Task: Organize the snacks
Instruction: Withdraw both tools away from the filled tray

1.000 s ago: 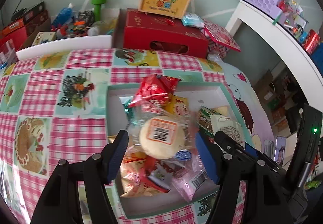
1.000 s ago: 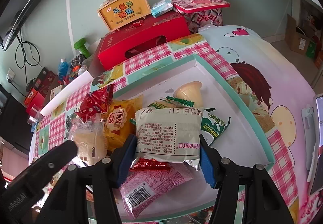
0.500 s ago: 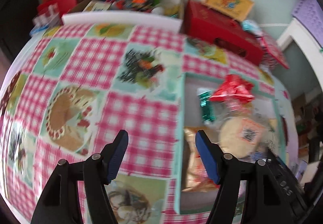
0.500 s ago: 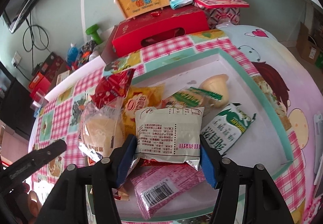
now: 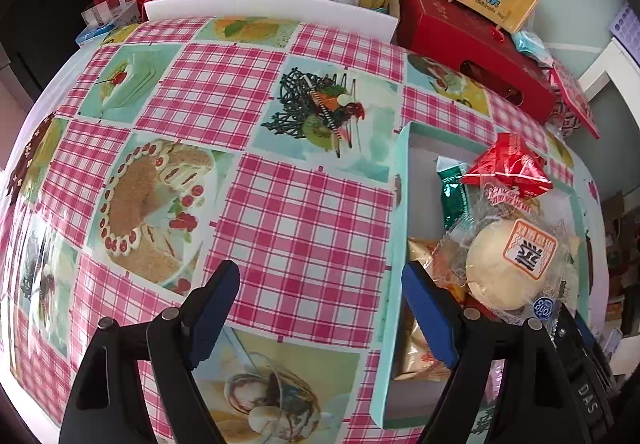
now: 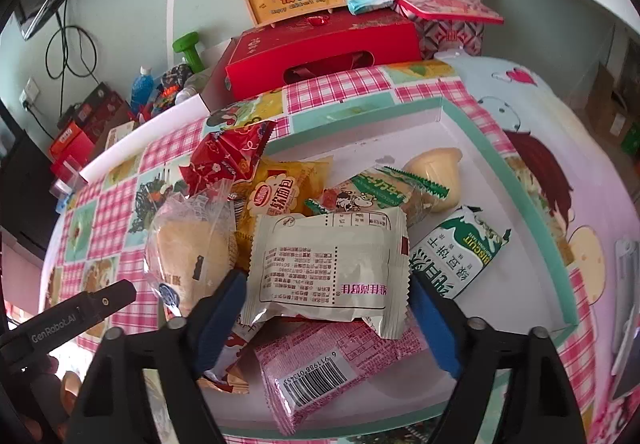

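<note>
Checked tablecloth (image 5: 304,228) under spread left gripper (image 5: 320,308); right gripper (image 6: 324,308) pinched white packet (image 6: 328,264) — lift straight, avoid snagging neighbours.

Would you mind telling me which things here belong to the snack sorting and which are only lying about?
Part of the job:
- white snack packet between the right gripper fingers
- teal-rimmed tray
- pink packet
- green biscuit pack
- jelly cup
- left gripper, open over the tablecloth

Lying about:
- red gift box
- green dumbbell
- blue bottle
</note>
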A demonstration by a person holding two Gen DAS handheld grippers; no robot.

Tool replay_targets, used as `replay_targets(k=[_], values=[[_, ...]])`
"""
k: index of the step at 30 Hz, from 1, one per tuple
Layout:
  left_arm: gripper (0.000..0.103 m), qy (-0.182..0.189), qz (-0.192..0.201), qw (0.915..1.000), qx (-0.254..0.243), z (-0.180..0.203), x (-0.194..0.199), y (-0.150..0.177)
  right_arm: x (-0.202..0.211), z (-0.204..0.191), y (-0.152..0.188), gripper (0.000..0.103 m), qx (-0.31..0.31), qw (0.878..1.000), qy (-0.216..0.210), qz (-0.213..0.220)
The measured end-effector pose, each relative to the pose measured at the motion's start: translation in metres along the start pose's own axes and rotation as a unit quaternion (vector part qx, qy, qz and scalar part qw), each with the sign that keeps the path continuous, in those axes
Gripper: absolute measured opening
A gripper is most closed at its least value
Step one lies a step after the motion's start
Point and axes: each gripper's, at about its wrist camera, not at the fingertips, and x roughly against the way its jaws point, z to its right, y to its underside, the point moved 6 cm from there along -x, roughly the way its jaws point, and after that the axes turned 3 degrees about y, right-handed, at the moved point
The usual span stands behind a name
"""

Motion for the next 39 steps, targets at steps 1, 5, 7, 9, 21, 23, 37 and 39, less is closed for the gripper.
replay_targets(k=[1,5,7,9,21,23,37,39], values=[[0.084,-0.005,-0.001,1.0000,0.001,-0.001,-0.001,0.000,0.001,-0.001,0.000,0.094,0.007,1.000,0.007,0.004],[0.091,-0.020,-0.005,0.9998,0.000,-0.005,-0.005,0.002,0.003,-0.003,0.001,0.103,0.020,1.000,0.021,0.009],[0.092,-0.026,-0.005,0.9997,0.000,-0.006,-0.007,0.002,0.002,-0.003,0.002,0.103,0.020,0.999,0.024,0.008],[0.092,-0.031,-0.005,0.9995,-0.001,-0.008,-0.008,0.003,0.002,-0.001,0.002,0.103,0.018,0.999,0.026,0.007],[0.094,-0.056,0.000,0.9983,0.017,-0.021,-0.007,0.006,0.009,0.013,0.005,0.103,0.002,0.999,0.036,0.012],[0.094,-0.059,0.002,0.9982,0.015,-0.021,-0.005,0.006,0.012,0.014,0.007,0.103,0.002,0.999,0.036,0.012],[0.094,-0.084,0.008,0.9964,-0.003,-0.028,0.013,0.027,0.033,-0.001,0.032,0.103,0.018,0.999,0.026,0.012],[0.094,-0.084,0.005,0.9964,-0.004,-0.030,0.013,0.032,0.036,-0.003,0.035,0.103,0.021,0.999,0.025,0.014]])
